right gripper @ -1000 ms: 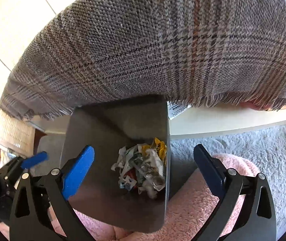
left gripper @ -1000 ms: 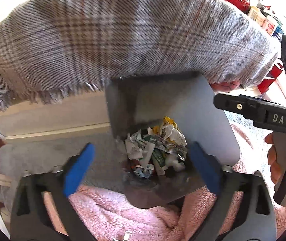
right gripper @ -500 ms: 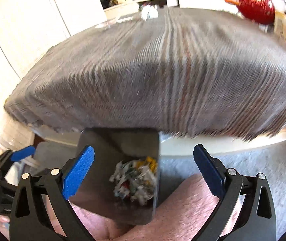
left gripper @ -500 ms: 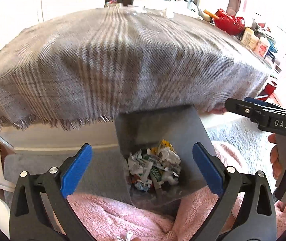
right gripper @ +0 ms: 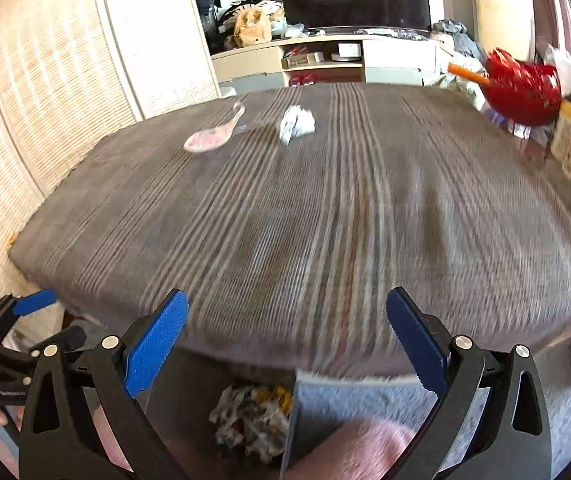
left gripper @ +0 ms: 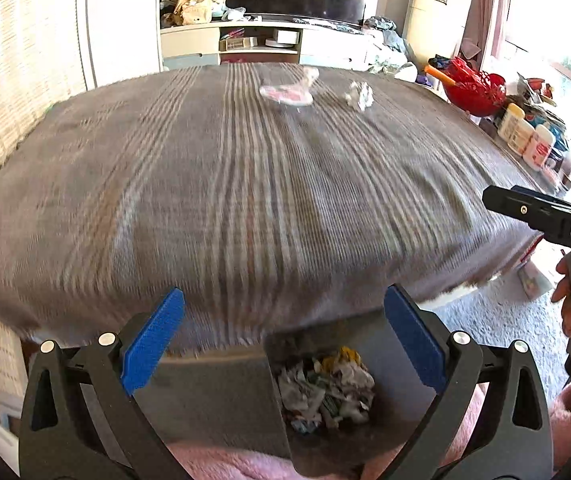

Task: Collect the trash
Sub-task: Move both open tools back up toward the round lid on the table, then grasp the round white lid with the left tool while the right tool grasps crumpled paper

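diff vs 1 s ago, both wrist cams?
Both views have swung up from the bin to the tabletop: the plaid cloth top now shows, with a crumpled paper and a pink-white wrapper at its far side. Nothing gripped or released. Left gripper and right gripper stay open; bin trash unchanged.

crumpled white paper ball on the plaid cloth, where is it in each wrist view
Left wrist: crumpled white paper ball lies upper right of centre on the grey plaid tablecloth.
Right wrist: same ball sits upper centre, far side of the cloth.
Shared landmark: flat pink wrapper lies just left of it in both.
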Action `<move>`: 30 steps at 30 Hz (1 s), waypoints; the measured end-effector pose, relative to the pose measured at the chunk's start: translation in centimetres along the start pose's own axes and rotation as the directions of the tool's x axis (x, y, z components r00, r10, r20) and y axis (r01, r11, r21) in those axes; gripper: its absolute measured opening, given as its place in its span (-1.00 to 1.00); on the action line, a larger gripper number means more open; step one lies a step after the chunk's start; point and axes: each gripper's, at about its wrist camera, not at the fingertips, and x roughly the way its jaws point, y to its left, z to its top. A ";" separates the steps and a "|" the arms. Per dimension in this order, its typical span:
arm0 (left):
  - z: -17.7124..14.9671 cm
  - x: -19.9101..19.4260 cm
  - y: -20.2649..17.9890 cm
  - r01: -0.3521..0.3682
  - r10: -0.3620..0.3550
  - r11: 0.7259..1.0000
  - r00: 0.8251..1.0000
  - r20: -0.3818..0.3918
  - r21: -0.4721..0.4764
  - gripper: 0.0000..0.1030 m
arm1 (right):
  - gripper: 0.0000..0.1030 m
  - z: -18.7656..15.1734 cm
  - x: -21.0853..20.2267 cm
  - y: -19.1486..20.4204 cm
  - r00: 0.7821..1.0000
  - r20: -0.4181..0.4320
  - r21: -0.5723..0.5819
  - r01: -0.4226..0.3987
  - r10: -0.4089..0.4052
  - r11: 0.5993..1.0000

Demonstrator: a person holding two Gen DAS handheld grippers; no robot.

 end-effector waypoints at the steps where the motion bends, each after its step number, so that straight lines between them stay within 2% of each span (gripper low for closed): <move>1: 1.1 0.3 0.1 -0.005 0.005 1.000 1.000 0.002 0.006 0.84 | 0.93 1.1 0.5 -0.1 1.000 -0.005 -0.009 0.010 -0.010 1.000; 8: 6.9 2.6 0.0 -0.003 0.003 0.999 1.000 -0.005 0.055 0.84 | 0.93 6.3 3.4 0.8 1.000 -0.029 -0.033 -0.007 0.006 0.999; 16: 14.0 7.1 0.2 0.003 -0.002 0.999 1.000 -0.014 0.045 0.84 | 0.93 12.1 7.9 -0.4 0.999 -0.048 0.050 -0.005 0.007 0.999; 20: 16.5 9.3 0.1 0.002 -0.001 0.999 1.000 -0.022 0.051 0.84 | 0.93 14.2 10.3 -1.3 0.997 -0.067 0.090 -0.023 0.029 0.996; 24: 18.3 11.5 0.1 0.002 -0.001 0.999 1.000 -0.029 0.046 0.84 | 0.90 15.3 12.8 -1.2 0.995 -0.101 0.084 -0.012 0.020 0.996; 28: 19.4 14.1 -0.1 0.020 -0.018 0.999 0.999 -0.052 0.039 0.84 | 0.66 15.6 14.9 -1.2 0.990 -0.138 0.087 -0.021 0.033 0.996; 30: 19.7 15.3 -0.3 0.035 -0.032 0.999 0.997 -0.067 0.039 0.84 | 0.47 15.6 16.0 -1.4 0.987 -0.157 0.102 -0.023 0.039 0.995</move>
